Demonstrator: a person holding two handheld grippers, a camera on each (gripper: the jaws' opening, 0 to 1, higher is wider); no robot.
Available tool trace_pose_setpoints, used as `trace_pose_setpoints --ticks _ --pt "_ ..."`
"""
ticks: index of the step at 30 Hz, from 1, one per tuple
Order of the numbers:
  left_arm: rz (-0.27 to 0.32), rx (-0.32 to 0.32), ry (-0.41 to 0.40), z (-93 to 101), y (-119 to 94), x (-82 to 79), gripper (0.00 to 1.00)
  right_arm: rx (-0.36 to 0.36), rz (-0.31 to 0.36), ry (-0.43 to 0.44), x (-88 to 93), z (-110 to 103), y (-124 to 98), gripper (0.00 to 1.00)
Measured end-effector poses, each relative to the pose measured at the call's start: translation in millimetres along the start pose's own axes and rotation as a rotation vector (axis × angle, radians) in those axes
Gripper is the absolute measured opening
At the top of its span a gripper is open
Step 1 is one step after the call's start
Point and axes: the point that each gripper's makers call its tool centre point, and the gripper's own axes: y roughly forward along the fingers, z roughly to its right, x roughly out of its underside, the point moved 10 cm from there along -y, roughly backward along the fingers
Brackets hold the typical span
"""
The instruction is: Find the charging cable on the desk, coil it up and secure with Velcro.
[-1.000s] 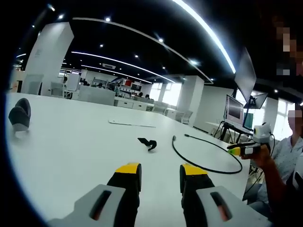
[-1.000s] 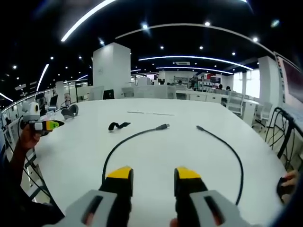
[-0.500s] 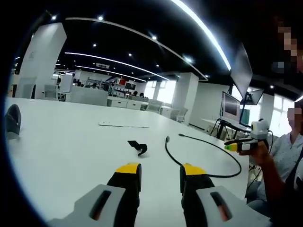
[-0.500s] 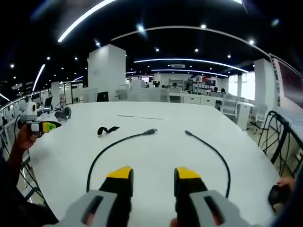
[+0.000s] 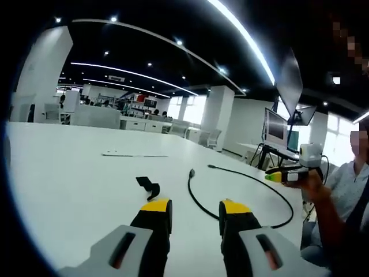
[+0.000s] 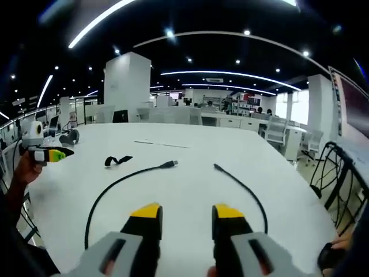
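1. The black charging cable (image 6: 124, 180) lies loose on the white tabletop (image 6: 190, 190) in a wide open arc, its two plug ends pointing toward each other near the middle of the table and not touching. In the left gripper view the same cable (image 5: 242, 190) curves from the middle of the table toward the edge where the person sits.
2. A short black Velcro strap (image 6: 117, 160) lies curled on the tabletop just beside the cable's plug end, apart from it; in the left gripper view the strap (image 5: 149, 187) sits just beyond the yellow jaw tips.
3. The right gripper (image 6: 187, 212) hangs over the near edge of the table, above the open middle of the cable's arc. Its yellow-tipped jaws stand apart with nothing between them.
4. The left gripper (image 5: 196, 208) is also held above the tabletop, jaws apart and holding nothing, with the strap and the cable's nearer plug end ahead of it.
5. In the right gripper view the left gripper (image 6: 49, 153) appears at the table's left edge, in a hand (image 6: 23, 170). In the left gripper view the right gripper (image 5: 288, 173) appears at the table's right edge, likewise in a hand.
6. A thin pale flat strip (image 6: 161, 144) lies farther across the tabletop, well apart from the cable. A dark rounded object (image 6: 69, 137) rests near the far left corner; what it is I cannot tell.
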Motion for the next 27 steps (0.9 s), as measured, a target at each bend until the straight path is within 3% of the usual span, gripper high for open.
trace_pose_setpoints --ticks 27 --pt "-0.088 -0.046 0.064 19.1 69.1 20.2 0.32 0.044 0.029 -0.006 -9.9 28.0 12.2 0.32"
